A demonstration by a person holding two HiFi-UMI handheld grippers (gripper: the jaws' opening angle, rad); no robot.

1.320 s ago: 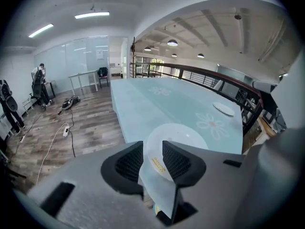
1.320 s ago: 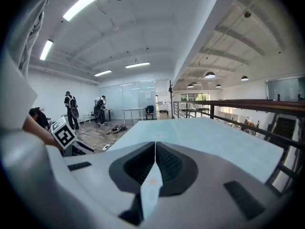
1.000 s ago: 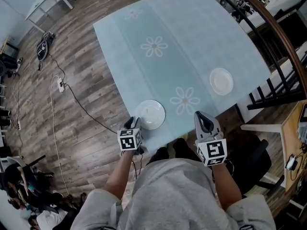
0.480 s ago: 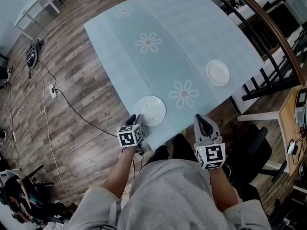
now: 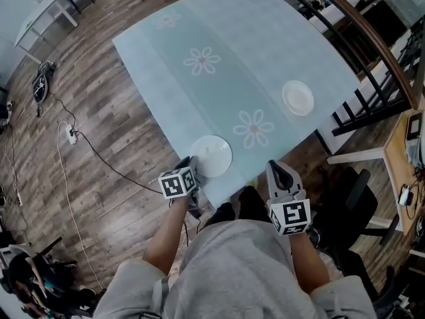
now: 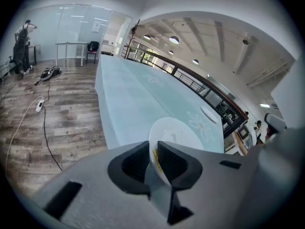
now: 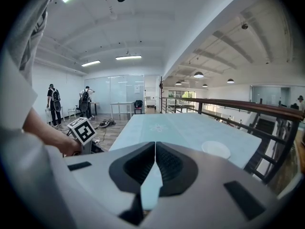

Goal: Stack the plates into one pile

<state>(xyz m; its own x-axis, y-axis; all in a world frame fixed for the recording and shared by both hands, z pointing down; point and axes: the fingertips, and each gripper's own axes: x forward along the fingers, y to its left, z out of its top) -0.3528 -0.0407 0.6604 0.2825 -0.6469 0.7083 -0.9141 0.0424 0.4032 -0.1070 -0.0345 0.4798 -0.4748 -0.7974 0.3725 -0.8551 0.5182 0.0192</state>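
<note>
The left gripper (image 6: 153, 150) has just been closing its jaws, which now pinch the near rim of a round white plate (image 6: 175, 133). That plate lies flat by the near-left corner of the table, on a pale blue cloth with flower prints (image 5: 232, 52). A second round white plate (image 5: 297, 98) sits well apart from it, near the table's right edge. The right gripper (image 7: 155, 146) hovers at the near edge, its jaws pressed together with nothing between them.

R gripper (image 7: 155, 146) jaws together, empty; plate (image 7: 215, 149) on table (image 7: 176, 125) ahead, well apart.
</note>
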